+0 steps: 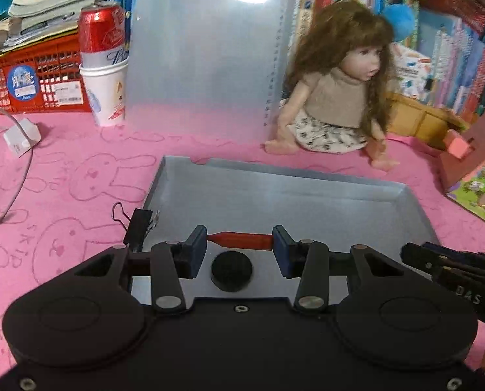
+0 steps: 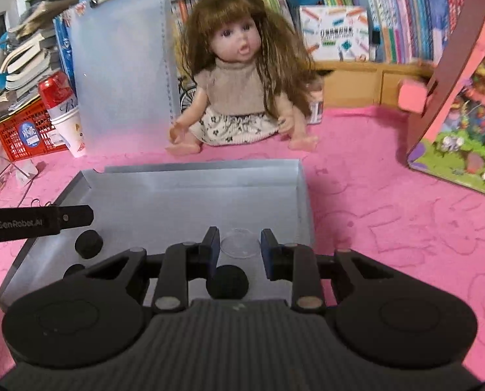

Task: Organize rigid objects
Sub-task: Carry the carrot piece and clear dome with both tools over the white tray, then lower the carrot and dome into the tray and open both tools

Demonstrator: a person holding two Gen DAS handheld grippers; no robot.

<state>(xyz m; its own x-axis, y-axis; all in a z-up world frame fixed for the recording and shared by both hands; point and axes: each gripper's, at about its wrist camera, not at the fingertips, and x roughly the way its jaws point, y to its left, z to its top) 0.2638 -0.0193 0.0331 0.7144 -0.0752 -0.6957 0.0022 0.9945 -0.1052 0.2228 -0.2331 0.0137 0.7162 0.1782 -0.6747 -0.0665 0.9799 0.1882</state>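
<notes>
A grey tray (image 1: 275,192) lies on the pink cloth; it also shows in the right wrist view (image 2: 193,176). My left gripper (image 1: 240,241) is shut on a red stick (image 1: 242,240), held crosswise over the tray's near part. A black round cap (image 1: 232,271) lies on the tray floor just below it. My right gripper (image 2: 239,244) is open over the tray, its fingers either side of a clear round lid (image 2: 239,242) on the floor. Black caps (image 2: 227,282) (image 2: 88,243) lie in the tray. A black binder clip (image 1: 139,228) sits at the tray's left rim.
A doll (image 2: 242,75) sits behind the tray, beside a standing translucent lid (image 1: 206,52). A red can in paper cups (image 1: 103,65), a red basket (image 1: 30,78), a white charger with cable (image 1: 20,138), books and a colourful box (image 2: 464,123) surround the cloth.
</notes>
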